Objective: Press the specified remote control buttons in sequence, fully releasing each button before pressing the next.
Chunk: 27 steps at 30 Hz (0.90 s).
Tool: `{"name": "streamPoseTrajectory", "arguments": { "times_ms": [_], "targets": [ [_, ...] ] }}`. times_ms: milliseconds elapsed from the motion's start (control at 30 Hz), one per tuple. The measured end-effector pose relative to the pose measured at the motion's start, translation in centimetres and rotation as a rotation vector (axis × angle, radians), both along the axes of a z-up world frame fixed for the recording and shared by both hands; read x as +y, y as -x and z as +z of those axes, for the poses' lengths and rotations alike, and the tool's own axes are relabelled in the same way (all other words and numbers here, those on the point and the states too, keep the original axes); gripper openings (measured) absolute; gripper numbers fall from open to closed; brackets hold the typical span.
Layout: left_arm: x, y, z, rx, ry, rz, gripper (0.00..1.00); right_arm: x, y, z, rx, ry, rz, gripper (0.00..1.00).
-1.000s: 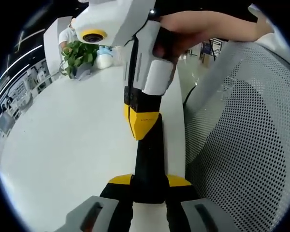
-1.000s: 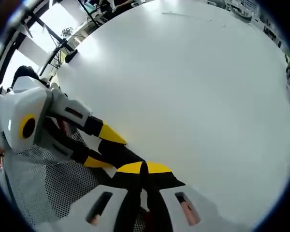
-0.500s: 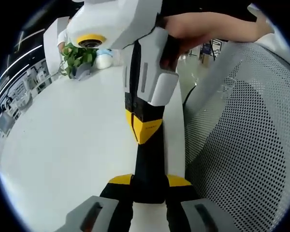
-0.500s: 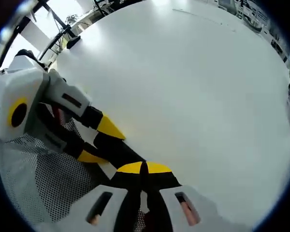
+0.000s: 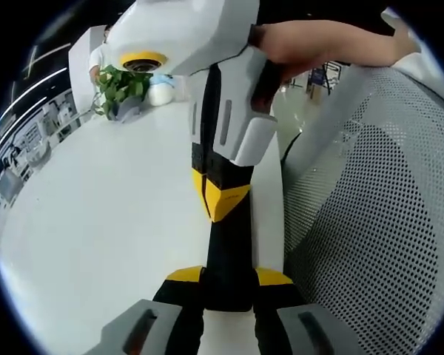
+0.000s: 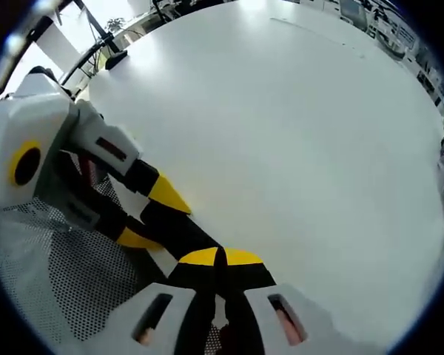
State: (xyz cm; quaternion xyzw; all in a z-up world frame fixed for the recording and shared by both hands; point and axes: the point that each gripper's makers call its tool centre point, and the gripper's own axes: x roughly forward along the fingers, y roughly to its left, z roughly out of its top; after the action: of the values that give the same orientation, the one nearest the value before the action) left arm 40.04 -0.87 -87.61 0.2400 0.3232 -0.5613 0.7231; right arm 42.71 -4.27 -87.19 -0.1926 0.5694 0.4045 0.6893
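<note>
A long black remote [image 5: 229,248] stands between the yellow tips of my left gripper [image 5: 228,276], which is shut on its lower end. My right gripper [image 5: 222,201] comes down from above, held by a hand [image 5: 318,41]; its yellow tips are shut together and rest on the remote's face. In the right gripper view my right gripper [image 6: 220,257] is shut, its tips on the remote [image 6: 179,231]. There the left gripper [image 6: 152,218] reaches in from the left and clamps the remote. The buttons are hidden.
A broad white table [image 5: 96,222] spreads out to the left. A potted plant [image 5: 118,87] and a white rounded object [image 5: 161,90] stand at its far end. A white mesh chair back [image 5: 370,222] lies close on the right, also under the left gripper [image 6: 52,281].
My right gripper has slid a little further down the remote toward the left gripper's tips and tilted slightly. The left gripper keeps its hold.
</note>
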Motion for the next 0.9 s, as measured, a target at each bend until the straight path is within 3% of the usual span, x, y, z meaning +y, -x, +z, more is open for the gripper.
{"name": "streamPoseTrajectory", "arguments": {
  "times_ms": [900],
  "targets": [
    [-0.14, -0.19, -0.04, 0.0, 0.008, 0.002, 0.24, -0.02, -0.36, -0.19, -0.008, -0.013, 0.003, 0.0]
  ]
}}
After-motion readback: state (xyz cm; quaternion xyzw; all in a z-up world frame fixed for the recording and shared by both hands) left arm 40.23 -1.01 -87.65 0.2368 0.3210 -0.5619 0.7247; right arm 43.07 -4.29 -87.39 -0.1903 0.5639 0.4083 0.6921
